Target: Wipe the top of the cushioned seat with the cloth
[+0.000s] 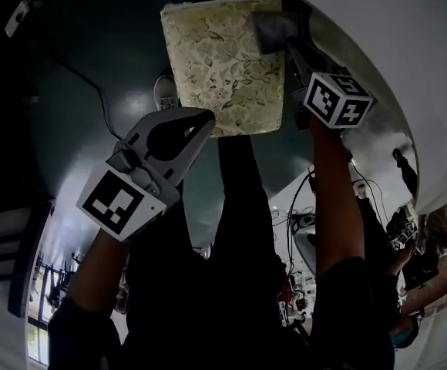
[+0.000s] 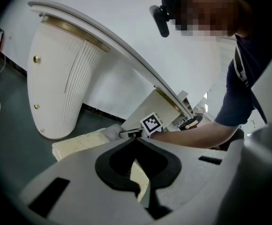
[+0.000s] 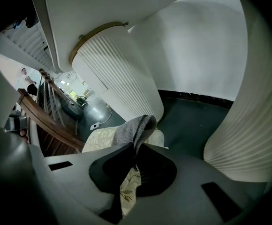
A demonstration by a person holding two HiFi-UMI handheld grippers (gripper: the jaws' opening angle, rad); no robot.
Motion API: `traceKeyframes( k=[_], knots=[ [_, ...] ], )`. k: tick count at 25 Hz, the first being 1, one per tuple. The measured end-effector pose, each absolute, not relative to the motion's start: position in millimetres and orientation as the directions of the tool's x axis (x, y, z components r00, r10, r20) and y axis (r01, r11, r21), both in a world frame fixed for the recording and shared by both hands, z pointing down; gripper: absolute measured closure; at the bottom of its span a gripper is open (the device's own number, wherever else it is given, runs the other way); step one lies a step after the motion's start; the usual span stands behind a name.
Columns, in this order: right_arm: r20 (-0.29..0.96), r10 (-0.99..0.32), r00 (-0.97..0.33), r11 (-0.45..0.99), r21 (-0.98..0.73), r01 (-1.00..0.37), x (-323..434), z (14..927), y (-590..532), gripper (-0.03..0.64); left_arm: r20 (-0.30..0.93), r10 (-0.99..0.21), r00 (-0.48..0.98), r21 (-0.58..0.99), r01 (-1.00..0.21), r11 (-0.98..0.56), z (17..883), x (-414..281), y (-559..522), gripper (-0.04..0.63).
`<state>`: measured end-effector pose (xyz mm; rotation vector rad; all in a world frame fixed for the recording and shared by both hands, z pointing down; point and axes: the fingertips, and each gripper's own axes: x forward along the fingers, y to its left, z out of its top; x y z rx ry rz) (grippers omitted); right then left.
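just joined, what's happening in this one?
A person works over a cream floral cushioned seat with a gripper in each hand. The right hand-held gripper is shut on a grey knitted cloth, which lies at the seat's far right corner. The left hand-held gripper is shut on nothing, near the seat's near left edge.

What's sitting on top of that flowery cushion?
A grey cloth, pinched in the right tool, rests on the cushion at its far right corner. The pattern beneath the cloth is covered.
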<state>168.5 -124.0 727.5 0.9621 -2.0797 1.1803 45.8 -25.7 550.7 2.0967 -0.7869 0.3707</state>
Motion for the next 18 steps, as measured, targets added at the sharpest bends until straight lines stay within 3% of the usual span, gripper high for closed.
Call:
traceKeyframes(
  k=[8, 18],
  knots=[
    [0.740, -0.351, -0.574, 0.343, -0.469, -0.814, 162.1, 697.2, -121.7, 0.586, 0.495, -0.410, 0.766, 0.614, -0.643, -0.458, 535.7, 29.7, -22.2, 0.588],
    [0.687, -0.307, -0.659, 0.422, -0.522, -0.741, 54.2, 672.0, -85.6, 0.584, 0.477, -0.462, 0.747, 0.608, -0.661, -0.441, 527.1, -33.3, 3.4, 0.588]
  ],
)
